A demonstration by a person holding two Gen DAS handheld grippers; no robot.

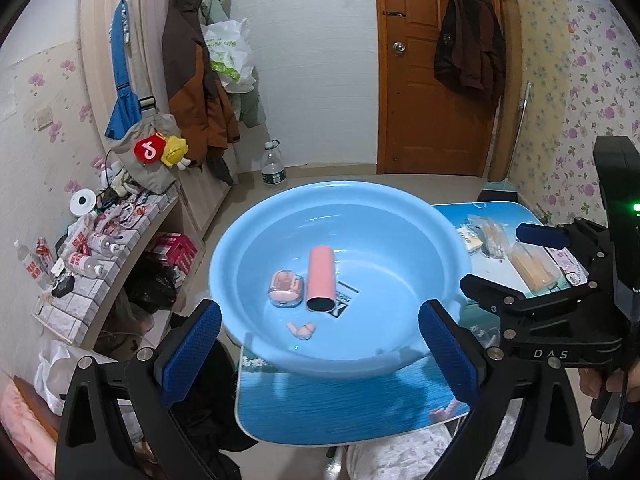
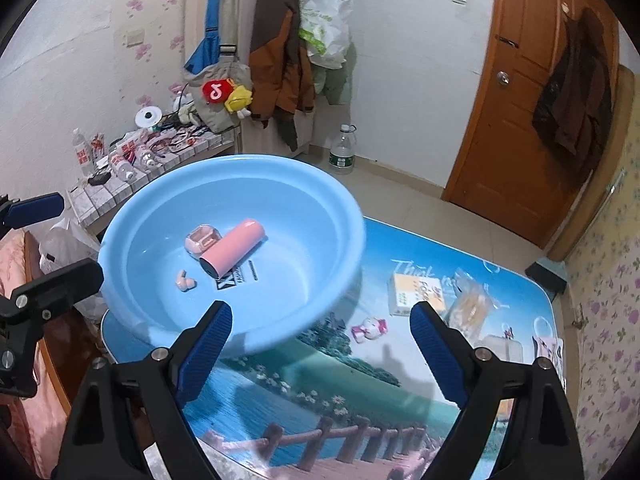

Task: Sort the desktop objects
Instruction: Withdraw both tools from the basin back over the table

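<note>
On my scenic-print table (image 2: 320, 380) sits the blue basin (image 1: 280, 216) holding a pink cylinder (image 1: 320, 279), a pink earbud case (image 1: 284, 289) and loose earbuds (image 1: 301, 330), while my left tongs (image 1: 320, 354) and right tongs (image 2: 320, 344) hover wide open, both empty.

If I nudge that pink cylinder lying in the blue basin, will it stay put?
Probably not. The pink cylinder lies on its side on the blue basin's smooth floor, so it would likely roll sideways. The pink case beside it may stop it one way. It looks rigid, so the jaws should hold it.
</note>
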